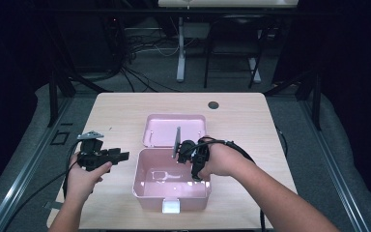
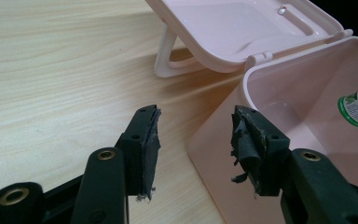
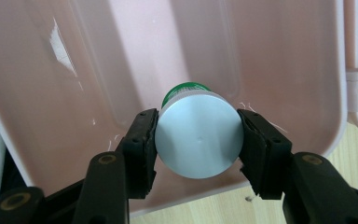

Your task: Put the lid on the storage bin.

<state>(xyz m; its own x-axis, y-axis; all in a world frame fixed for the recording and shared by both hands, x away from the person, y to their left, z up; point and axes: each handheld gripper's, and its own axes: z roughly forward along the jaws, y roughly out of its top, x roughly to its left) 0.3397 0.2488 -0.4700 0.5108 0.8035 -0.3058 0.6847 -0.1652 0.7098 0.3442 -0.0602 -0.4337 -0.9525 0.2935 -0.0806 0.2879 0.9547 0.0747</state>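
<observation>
Forearms come in from the bottom of the high view, yours, one tool in each hand. At lower centre sits the pink box (image 1: 171, 186), open, with a white latch on its near wall; its lid (image 1: 174, 129) lies flipped back toward the upper centre on the table (image 1: 121, 108).

Your right tool (image 3: 198, 135) is closed on a green bottle (image 3: 198, 140), its jaws pressed against the sides of the silver cap, and in the right gripper view the bottle hangs over the box's bare interior. In the left gripper view its green-labelled body peeks in at the right edge, above the box floor.

Your left tool (image 2: 196, 140) is empty with its jaws wide apart, beside the box's left wall at left of the high view.

The grip looks the weak point: the cap is smooth and round, so the bottle could slip or pivot and drop hard. Releasing it tilted may let it roll inside the box. The worn, frayed pads on the left tool would hold poorly if you brace the box.
</observation>
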